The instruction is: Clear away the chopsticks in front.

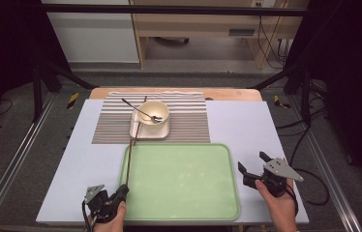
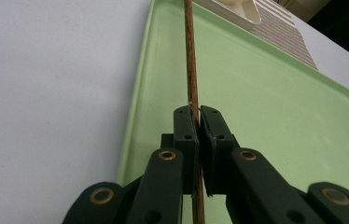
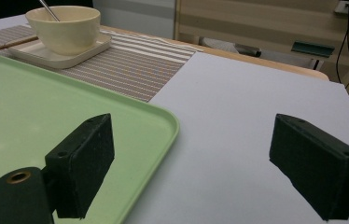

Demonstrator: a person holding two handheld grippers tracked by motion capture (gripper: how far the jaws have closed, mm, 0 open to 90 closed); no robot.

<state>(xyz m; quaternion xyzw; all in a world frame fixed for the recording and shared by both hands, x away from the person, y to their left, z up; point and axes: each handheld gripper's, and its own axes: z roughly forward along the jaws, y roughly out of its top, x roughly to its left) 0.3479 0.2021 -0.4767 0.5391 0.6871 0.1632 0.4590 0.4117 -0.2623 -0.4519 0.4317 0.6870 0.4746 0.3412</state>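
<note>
My left gripper (image 1: 123,189) (image 2: 196,114) is at the front left corner of the green tray (image 1: 179,181) (image 2: 256,93). It is shut on the near end of a brown wooden chopstick (image 1: 129,159) (image 2: 190,56). The stick runs along the tray's left rim toward the cream plate (image 1: 147,131) (image 2: 238,11), and its far end (image 3: 4,45) lies on that plate. On the plate stands a cream bowl (image 1: 153,112) (image 3: 65,28) with a metal spoon (image 1: 138,110) (image 3: 49,9) in it. My right gripper (image 1: 251,161) (image 3: 191,154) is open just right of the tray (image 3: 23,102), with nothing between its jaws.
A striped placemat (image 1: 188,121) (image 3: 130,65) lies under the plate (image 3: 46,56) at the back of the pale blue table cover (image 1: 247,125). Black frame posts (image 1: 36,87) stand at both back corners. Cables (image 1: 309,174) trail off the table's right side.
</note>
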